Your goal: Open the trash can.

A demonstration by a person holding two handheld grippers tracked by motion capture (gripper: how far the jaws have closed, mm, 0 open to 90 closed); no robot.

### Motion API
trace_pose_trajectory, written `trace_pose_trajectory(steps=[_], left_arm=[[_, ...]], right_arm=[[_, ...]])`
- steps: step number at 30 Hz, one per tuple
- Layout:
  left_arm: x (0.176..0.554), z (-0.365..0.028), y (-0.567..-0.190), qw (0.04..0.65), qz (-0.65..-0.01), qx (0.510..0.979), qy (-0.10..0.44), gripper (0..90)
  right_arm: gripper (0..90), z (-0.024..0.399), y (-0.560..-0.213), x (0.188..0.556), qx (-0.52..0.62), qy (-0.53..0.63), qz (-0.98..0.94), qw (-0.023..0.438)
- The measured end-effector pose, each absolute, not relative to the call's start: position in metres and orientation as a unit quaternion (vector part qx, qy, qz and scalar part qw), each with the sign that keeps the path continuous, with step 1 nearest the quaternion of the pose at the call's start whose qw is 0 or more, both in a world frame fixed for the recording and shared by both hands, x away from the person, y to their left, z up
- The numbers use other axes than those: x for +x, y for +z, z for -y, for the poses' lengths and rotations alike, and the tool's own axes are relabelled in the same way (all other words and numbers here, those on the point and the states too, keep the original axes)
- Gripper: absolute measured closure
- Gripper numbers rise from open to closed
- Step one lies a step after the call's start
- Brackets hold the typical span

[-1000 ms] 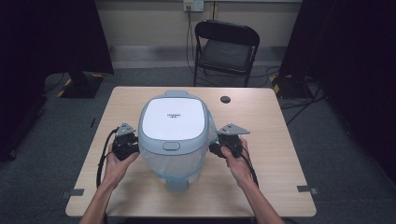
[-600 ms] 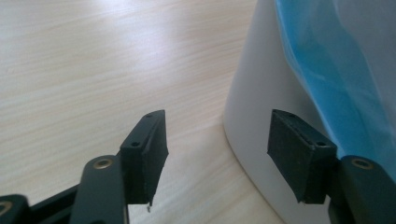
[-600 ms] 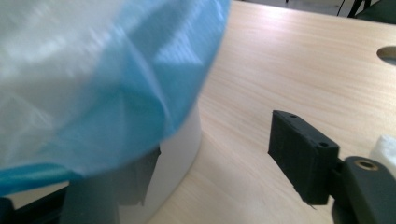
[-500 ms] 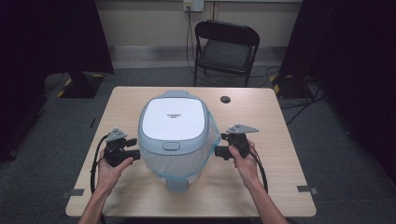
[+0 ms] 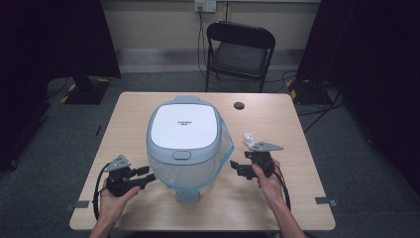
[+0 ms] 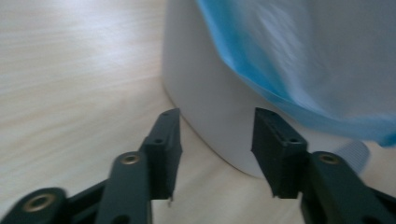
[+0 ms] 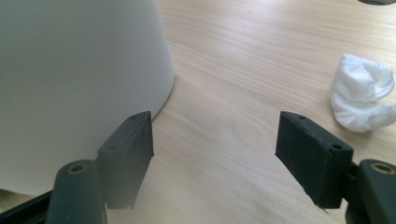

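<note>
A white pedal bin [image 5: 183, 129] with a grey-rimmed lid stands in the middle of the wooden table [image 5: 277, 119]. A blue liner bag [image 5: 224, 148] hangs out under the lid. My left gripper [image 5: 148, 176] sits at the bin's front left, apart from it. Its jaws have just been closing and stand open, nothing between them [image 6: 215, 135], with the bin's base [image 6: 210, 98] and the blue bag [image 6: 289, 60] beyond. My right gripper [image 5: 236, 168] is at the bin's right. Its jaws have just been opening and stand open over bare wood [image 7: 215, 140], next to the bin's wall [image 7: 79, 79].
A crumpled white tissue [image 5: 248, 139] [image 7: 362, 93] lies on the table just beyond the right gripper. The bin's pedal [image 5: 188, 197] juts toward the front edge. A black round grommet [image 5: 239, 105] sits at the back right. A folding chair [image 5: 240, 49] stands behind the table.
Both grippers have drawn back from the bin's sides, outward and toward the table's front edge. The white tissue now shows beside the right gripper.
</note>
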State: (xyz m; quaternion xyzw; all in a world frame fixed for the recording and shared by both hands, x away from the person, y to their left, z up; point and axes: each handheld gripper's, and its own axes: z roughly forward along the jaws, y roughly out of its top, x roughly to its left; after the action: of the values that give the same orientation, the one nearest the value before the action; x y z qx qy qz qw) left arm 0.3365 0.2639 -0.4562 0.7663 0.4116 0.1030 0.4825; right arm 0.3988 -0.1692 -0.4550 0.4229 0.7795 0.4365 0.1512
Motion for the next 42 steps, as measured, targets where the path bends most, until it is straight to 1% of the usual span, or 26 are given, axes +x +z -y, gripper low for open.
trace_pose_trajectory(steps=[2,5,7,12,13,14,17,19,21,23,25,26,29,30,31,33,35,38,40,41,42], left_arm=[[0.332,-0.26,-0.454,0.492,-0.398,0.769,0.093,58.2],[0.33,-0.255,-0.452,0.488,-0.4,0.768,0.107,59.5],[0.331,-0.257,-0.451,0.495,-0.406,0.761,0.104,59.4],[0.333,-0.258,-0.452,0.5,-0.402,0.761,0.1,59.0],[0.333,-0.258,-0.453,0.5,-0.402,0.76,0.1,58.9],[0.333,-0.258,-0.453,0.501,-0.403,0.76,0.1,59.0],[0.334,-0.257,-0.452,0.497,-0.403,0.761,0.105,59.2],[0.337,-0.257,-0.452,0.496,-0.404,0.761,0.107,59.3],[0.34,-0.257,-0.452,0.497,-0.406,0.759,0.108,59.3],[0.344,-0.258,-0.453,0.5,-0.408,0.757,0.107,59.4],[0.344,-0.258,-0.453,0.498,-0.411,0.756,0.109,58.7],[0.344,-0.258,-0.453,0.496,-0.413,0.756,0.11,57.3],[0.34,-0.256,-0.454,0.494,-0.415,0.757,0.108,54.8],[0.336,-0.255,-0.455,0.491,-0.413,0.759,0.108,54.3],[0.332,-0.254,-0.457,0.487,-0.408,0.765,0.106,53.1],[0.325,-0.254,-0.459,0.481,-0.403,0.772,0.1,50.7],[0.321,-0.254,-0.461,0.485,-0.403,0.771,0.09,50.9],[0.316,-0.249,-0.465,0.483,-0.394,0.778,0.082,53.9],[0.314,-0.242,-0.466,0.481,-0.38,0.786,0.078,58.7],[0.313,-0.239,-0.467,0.485,-0.368,0.789,0.076,62.2],[0.311,-0.235,-0.467,0.494,-0.354,0.791,0.075,68.6]], right_arm=[[26.8,0.169,-0.456,0.397,0.42,0.439,-0.78,0.149],[26.9,0.161,-0.456,0.394,0.411,0.441,-0.785,0.139],[26.9,0.152,-0.455,0.393,0.404,0.45,-0.785,0.133],[27.0,0.134,-0.451,0.39,0.388,0.47,-0.783,0.129],[32.5,0.131,-0.451,0.39,0.387,0.47,-0.782,0.132],[34.9,0.129,-0.45,0.389,0.388,0.468,-0.782,0.14],[37.6,0.13,-0.45,0.39,0.388,0.47,-0.781,0.132],[41.2,0.129,-0.45,0.391,0.391,0.471,-0.78,0.128],[46.7,0.126,-0.449,0.392,0.393,0.469,-0.779,0.138],[47.7,0.122,-0.448,0.395,0.394,0.465,-0.779,0.152],[46.7,0.121,-0.448,0.399,0.395,0.463,-0.778,0.155],[44.0,0.121,-0.448,0.4,0.394,0.462,-0.778,0.157],[31.1,0.123,-0.449,0.402,0.397,0.454,-0.781,0.159],[29.7,0.125,-0.448,0.402,0.397,0.45,-0.784,0.16],[31.4,0.127,-0.448,0.401,0.401,0.45,-0.781,0.164],[30.8,0.135,-0.448,0.4,0.406,0.454,-0.777,0.159],[31.0,0.144,-0.452,0.399,0.413,0.448,-0.777,0.157],[30.0,0.153,-0.456,0.396,0.418,0.446,-0.776,0.152],[29.9,0.157,-0.459,0.393,0.418,0.444,-0.778,0.152],[29.9,0.159,-0.461,0.392,0.418,0.442,-0.779,0.15],[29.8,0.16,-0.462,0.391,0.419,0.44,-0.78,0.15]])
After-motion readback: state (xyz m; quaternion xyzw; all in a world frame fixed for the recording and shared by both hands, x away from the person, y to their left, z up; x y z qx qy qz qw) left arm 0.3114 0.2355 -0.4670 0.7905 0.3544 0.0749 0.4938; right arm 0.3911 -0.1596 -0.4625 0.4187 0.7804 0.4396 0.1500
